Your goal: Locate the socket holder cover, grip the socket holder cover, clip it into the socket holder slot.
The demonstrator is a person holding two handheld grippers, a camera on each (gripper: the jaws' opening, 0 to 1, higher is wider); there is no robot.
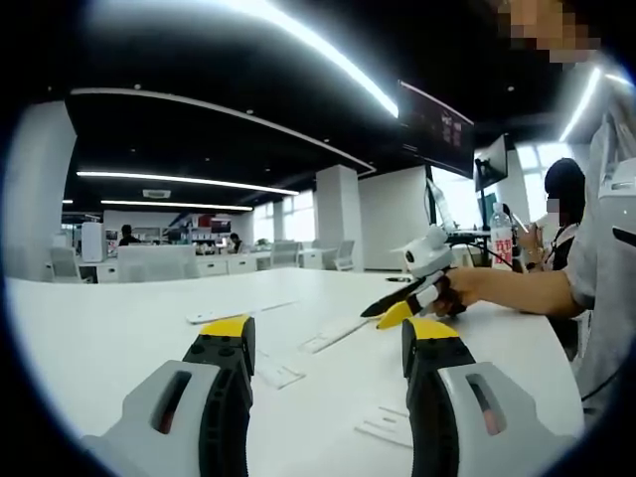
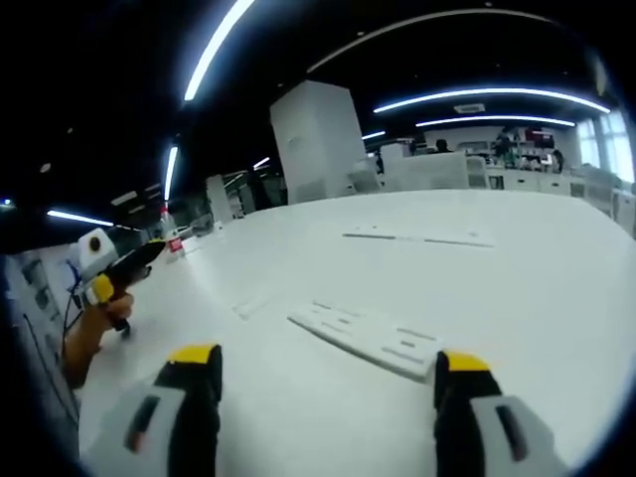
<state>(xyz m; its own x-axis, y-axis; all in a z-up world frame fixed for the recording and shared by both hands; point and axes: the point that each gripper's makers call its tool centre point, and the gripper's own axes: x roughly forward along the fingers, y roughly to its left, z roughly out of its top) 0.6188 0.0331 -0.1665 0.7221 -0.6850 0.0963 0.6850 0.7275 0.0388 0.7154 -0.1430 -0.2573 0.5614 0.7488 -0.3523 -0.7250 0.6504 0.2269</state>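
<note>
Grey grippers, black yellow-tipped jaws

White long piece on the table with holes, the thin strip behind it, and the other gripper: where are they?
socket holder [image 2: 370,338]: right gripper view, middle of its top face.
thin strip [image 2: 422,238]: right gripper view, midway along it.
left gripper [image 2: 149,256]: right gripper view, at its jaw tips.

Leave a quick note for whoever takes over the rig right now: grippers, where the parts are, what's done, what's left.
Left gripper: open, holding nothing, above the white table.
Right gripper: open, holding nothing.
Parts: a long white slotted strip, probably the socket holder, lies flat just ahead of the right gripper. Small white pieces and lie near the left gripper; which one is the cover I cannot tell.
Done: nothing gripped.
Left: find the cover, grip it, clip it into the slot.
</note>
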